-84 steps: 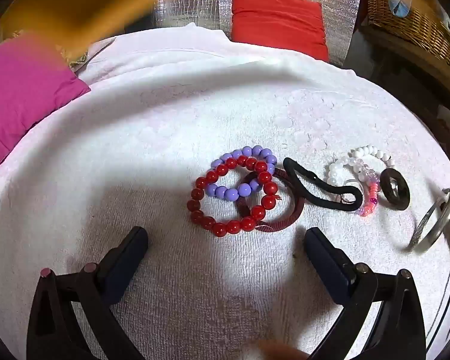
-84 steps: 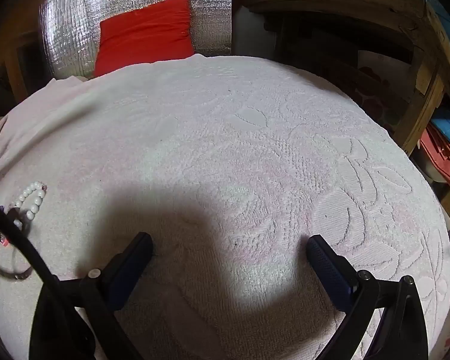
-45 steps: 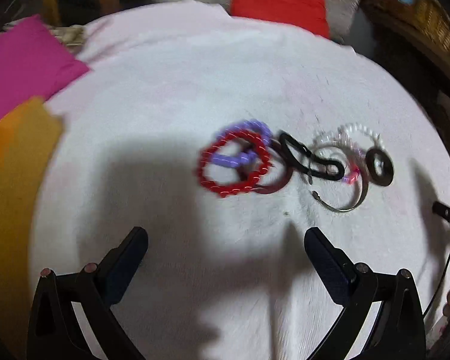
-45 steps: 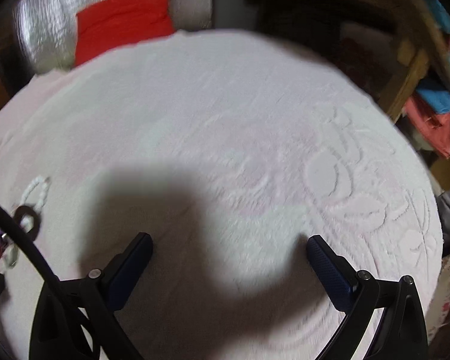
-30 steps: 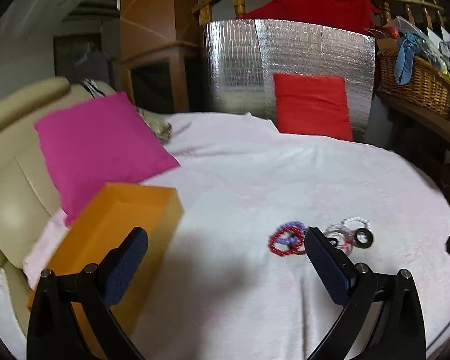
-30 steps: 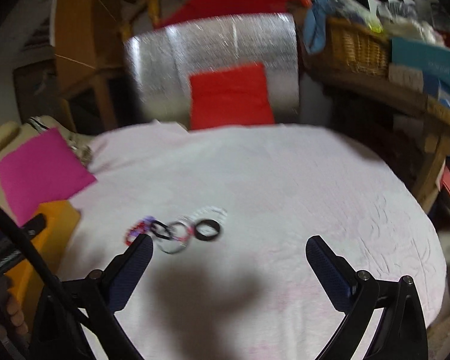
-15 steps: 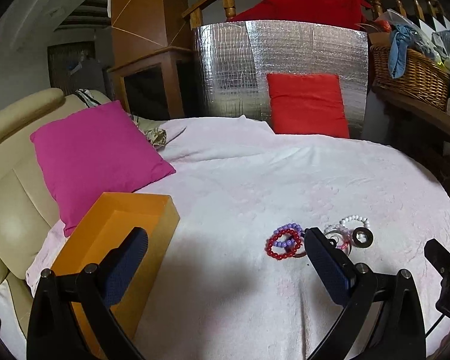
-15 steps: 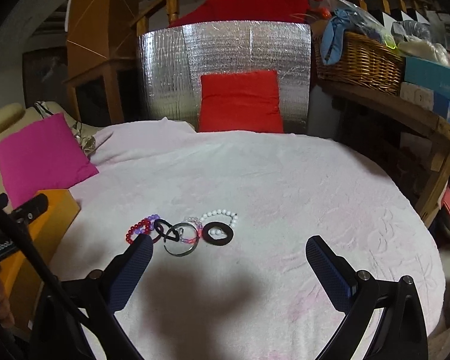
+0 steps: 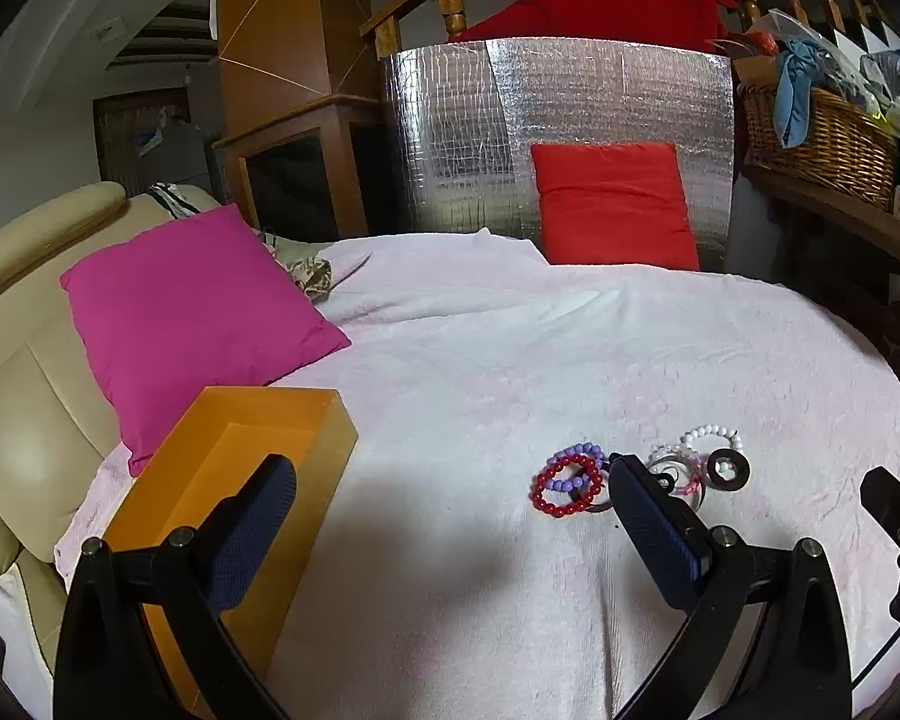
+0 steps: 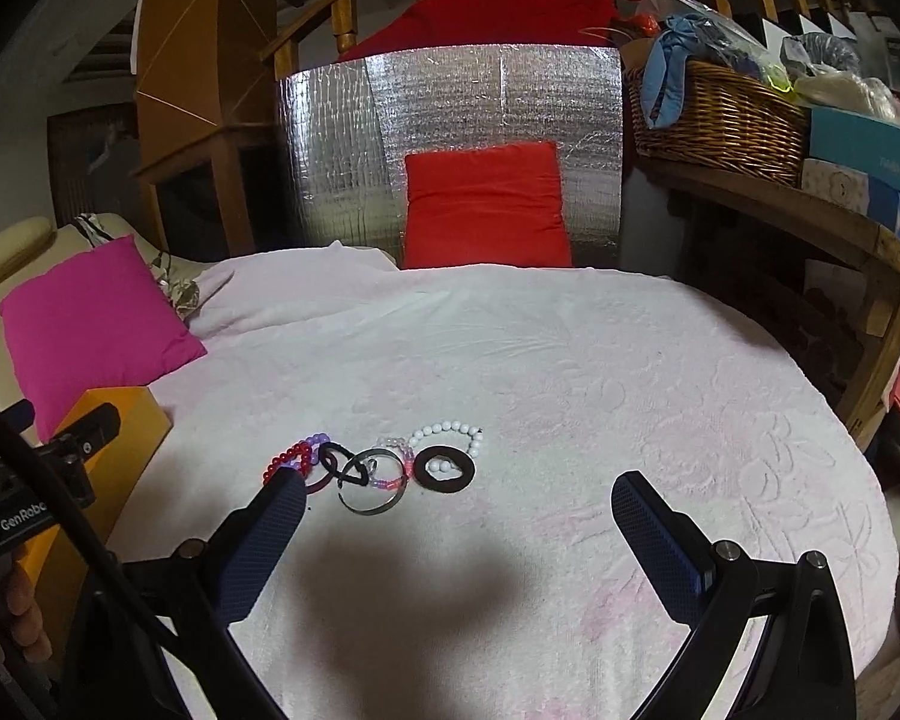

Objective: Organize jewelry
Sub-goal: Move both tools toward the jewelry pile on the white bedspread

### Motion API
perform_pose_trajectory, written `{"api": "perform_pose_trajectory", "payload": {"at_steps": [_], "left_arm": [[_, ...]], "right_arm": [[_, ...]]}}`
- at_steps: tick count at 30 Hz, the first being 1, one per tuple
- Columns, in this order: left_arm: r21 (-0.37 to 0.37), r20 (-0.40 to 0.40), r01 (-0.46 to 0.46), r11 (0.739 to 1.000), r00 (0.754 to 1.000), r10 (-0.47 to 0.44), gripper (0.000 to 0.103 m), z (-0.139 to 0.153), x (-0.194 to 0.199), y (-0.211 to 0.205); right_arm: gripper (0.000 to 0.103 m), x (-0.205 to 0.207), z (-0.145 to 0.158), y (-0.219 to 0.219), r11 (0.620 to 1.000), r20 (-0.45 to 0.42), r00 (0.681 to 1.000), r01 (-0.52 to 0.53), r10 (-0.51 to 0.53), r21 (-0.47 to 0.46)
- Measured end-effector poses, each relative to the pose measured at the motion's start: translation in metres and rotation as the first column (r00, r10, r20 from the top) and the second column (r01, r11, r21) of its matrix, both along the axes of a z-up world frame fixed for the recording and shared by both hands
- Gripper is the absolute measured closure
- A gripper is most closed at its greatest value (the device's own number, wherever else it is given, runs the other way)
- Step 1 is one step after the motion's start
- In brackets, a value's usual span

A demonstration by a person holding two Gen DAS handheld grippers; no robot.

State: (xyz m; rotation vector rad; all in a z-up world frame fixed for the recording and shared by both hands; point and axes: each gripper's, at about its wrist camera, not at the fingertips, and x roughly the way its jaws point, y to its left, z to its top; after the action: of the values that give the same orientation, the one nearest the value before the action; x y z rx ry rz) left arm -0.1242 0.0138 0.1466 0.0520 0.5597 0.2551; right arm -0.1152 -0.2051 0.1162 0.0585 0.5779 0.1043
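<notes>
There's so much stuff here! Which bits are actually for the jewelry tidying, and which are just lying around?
For the job:
- red bead bracelet
- purple bead bracelet
- white bead bracelet
- silver bangle
- black ring
- black hair tie
- orange box, likely where they go

Just lying about:
- pink cushion
- red cushion
- wicker basket

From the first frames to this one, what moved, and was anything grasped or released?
Both grippers pulled up and back from close above the cloth. The left gripper now takes in the orange box; the right gripper the whole jewelry cluster. The silver bangle, earlier at the right edge, lies in the cluster. Both stayed open and empty; the beaded bracelets kept their places.
</notes>
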Motion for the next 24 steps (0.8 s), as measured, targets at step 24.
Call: {"api": "perform_pose_trajectory", "payload": {"at_steps": [24], "left_arm": [[0.014, -0.033, -0.011, 1.0, 0.999, 0.011, 0.0, -0.01, 0.011, 0.003]], "right_arm": [[0.0, 0.018, -0.004, -0.002, 1.0, -0.005, 1.0, 0.001, -0.001, 0.028]]}}
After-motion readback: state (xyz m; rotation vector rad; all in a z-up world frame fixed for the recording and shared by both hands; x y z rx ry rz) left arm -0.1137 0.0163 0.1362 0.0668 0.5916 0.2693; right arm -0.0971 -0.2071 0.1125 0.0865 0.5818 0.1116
